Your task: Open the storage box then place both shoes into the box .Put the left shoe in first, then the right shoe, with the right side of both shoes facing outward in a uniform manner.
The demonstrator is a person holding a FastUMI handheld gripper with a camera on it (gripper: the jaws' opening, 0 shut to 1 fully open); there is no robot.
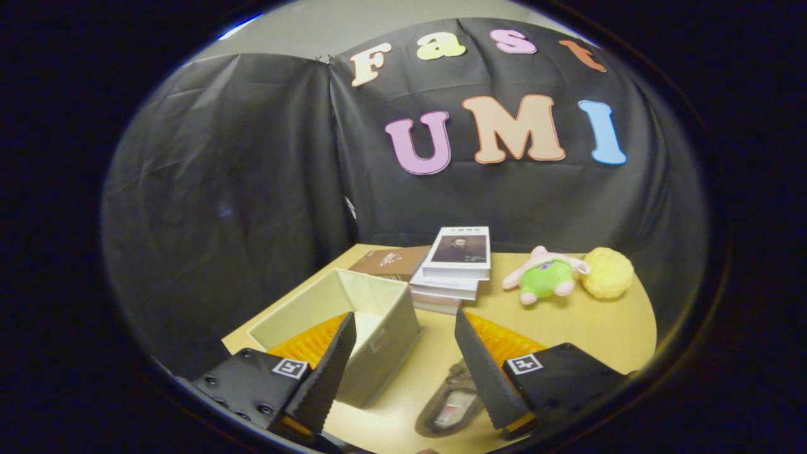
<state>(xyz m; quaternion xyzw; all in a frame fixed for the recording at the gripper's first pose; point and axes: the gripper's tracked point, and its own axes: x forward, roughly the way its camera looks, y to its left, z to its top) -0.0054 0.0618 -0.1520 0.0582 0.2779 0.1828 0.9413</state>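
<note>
The beige fabric storage box (378,315) stands open on the wooden table, its inside partly hidden by my left finger. A brownish shoe (449,403) lies on the table just right of the box, low between my fingers and partly under the right finger (485,372). My gripper (403,325) is open, held above the table with nothing between its fingers. The left finger (328,372) hangs over the box's near right corner. I cannot make out a second shoe.
A stack of books (455,268) and a brown book (388,261) lie beyond the box. A plush toy (545,277) and a yellow fuzzy ball (607,272) rest at the far right. Black cloth walls close in the back and left.
</note>
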